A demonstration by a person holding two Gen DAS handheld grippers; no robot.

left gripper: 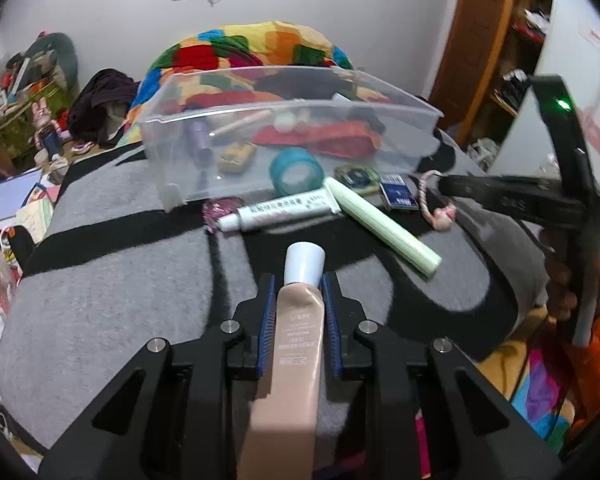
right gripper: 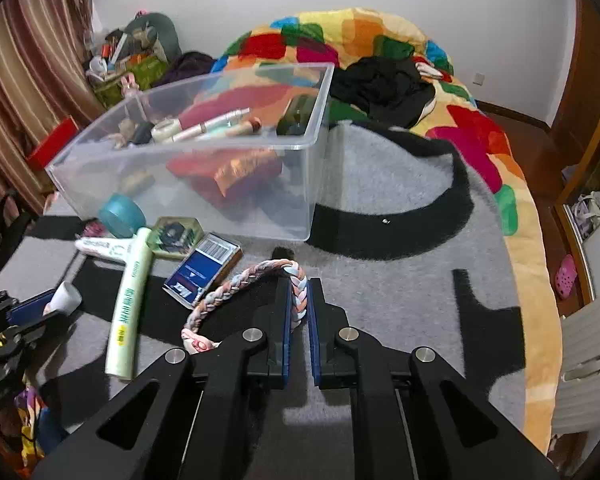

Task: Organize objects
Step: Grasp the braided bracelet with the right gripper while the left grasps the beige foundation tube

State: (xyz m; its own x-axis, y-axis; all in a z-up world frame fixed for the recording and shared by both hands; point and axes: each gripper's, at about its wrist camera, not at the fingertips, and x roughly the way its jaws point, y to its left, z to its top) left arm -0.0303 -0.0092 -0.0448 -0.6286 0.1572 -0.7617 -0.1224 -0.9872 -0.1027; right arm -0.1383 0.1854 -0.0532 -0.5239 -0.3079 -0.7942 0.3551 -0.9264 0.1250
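Note:
My left gripper (left gripper: 298, 284) is shut on a beige cosmetic tube (left gripper: 296, 340) with a white cap, held above the grey blanket. My right gripper (right gripper: 298, 284) is shut on a pink braided headband (right gripper: 236, 284) that arcs off to the left. The clear plastic bin (right gripper: 300, 146) holds tubes, red cloth and other items; it also shows in the left wrist view (left gripper: 380, 92). In front of it lie a teal tape roll (left gripper: 296, 170), a white ointment tube (left gripper: 280, 212), a pale green tube (left gripper: 384, 226), a hexagonal box (right gripper: 176, 236) and a blue card box (right gripper: 204, 268).
The grey and black blanket (right gripper: 400, 280) covers the bed, with a colourful quilt (right gripper: 476, 136) and black clothes (right gripper: 384, 84) behind the bin. Clutter piles sit at the left by the curtain (right gripper: 28, 92). The bed edge drops off at the right.

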